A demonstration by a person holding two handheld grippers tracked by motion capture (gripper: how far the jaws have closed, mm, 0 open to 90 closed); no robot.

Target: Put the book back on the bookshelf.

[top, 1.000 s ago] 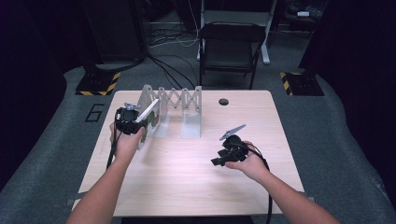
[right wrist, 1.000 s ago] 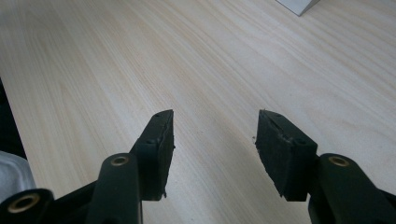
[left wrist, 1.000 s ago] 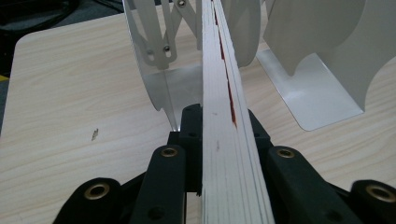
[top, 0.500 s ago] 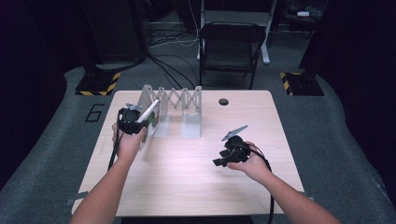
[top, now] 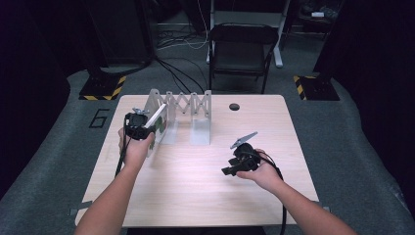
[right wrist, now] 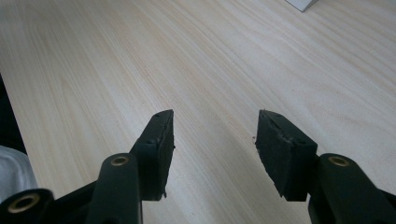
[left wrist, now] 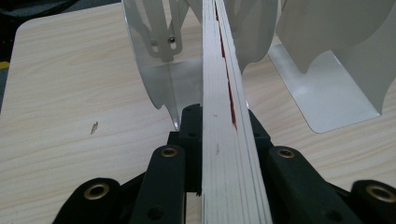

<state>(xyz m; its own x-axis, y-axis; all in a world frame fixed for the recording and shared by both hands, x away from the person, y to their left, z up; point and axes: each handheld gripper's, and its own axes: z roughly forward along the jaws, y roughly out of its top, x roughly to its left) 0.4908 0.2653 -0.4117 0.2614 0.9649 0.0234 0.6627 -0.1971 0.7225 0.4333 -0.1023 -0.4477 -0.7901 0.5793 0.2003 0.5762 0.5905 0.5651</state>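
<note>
My left gripper (top: pixel 139 128) is shut on a thin white book (top: pixel 156 117) with a sliver of red cover, held on edge. In the left gripper view the book (left wrist: pixel 223 107) runs up between the jaws of my left gripper (left wrist: pixel 222 115) and points into the white accordion book rack (left wrist: pixel 154 60), just right of one metal divider. The rack (top: pixel 188 105) stands at the table's back left. My right gripper (top: pixel 227 171) hovers at the right of the table, open. Bare wood (right wrist: pixel 187 56) lies under my right gripper (right wrist: pixel 215 128), with nothing between the jaws.
The light wooden table (top: pixel 195 196) has a small black round spot (top: pixel 234 106) near its back edge. A dark folding chair (top: pixel 242 49) stands behind the table. Cables trail from both grippers toward the near edge.
My left gripper has edged slightly right toward the rack with the book. The right gripper has hardly moved.
</note>
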